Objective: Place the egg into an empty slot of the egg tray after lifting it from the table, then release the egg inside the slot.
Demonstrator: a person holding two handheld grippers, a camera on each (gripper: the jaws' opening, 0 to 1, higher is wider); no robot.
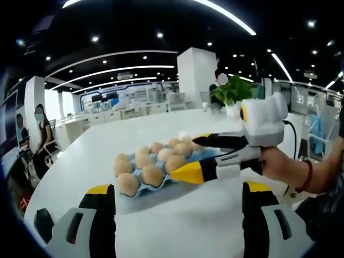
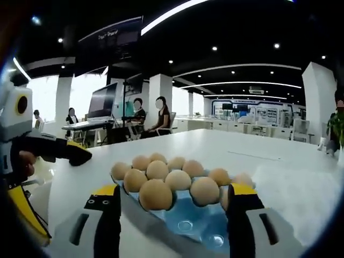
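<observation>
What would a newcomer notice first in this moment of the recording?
The blue egg tray, nearly full of brown eggs, sits mid-table on the white table. In the left gripper view, the right gripper reaches in from the right, its yellow-tipped jaws spread over the tray's near edge. The right gripper view shows empty slots at the tray's near end.

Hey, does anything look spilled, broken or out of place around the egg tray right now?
Nothing stands out. The eggs sit upright in the blue egg tray on the white table; no cracks or spills visible.
</observation>
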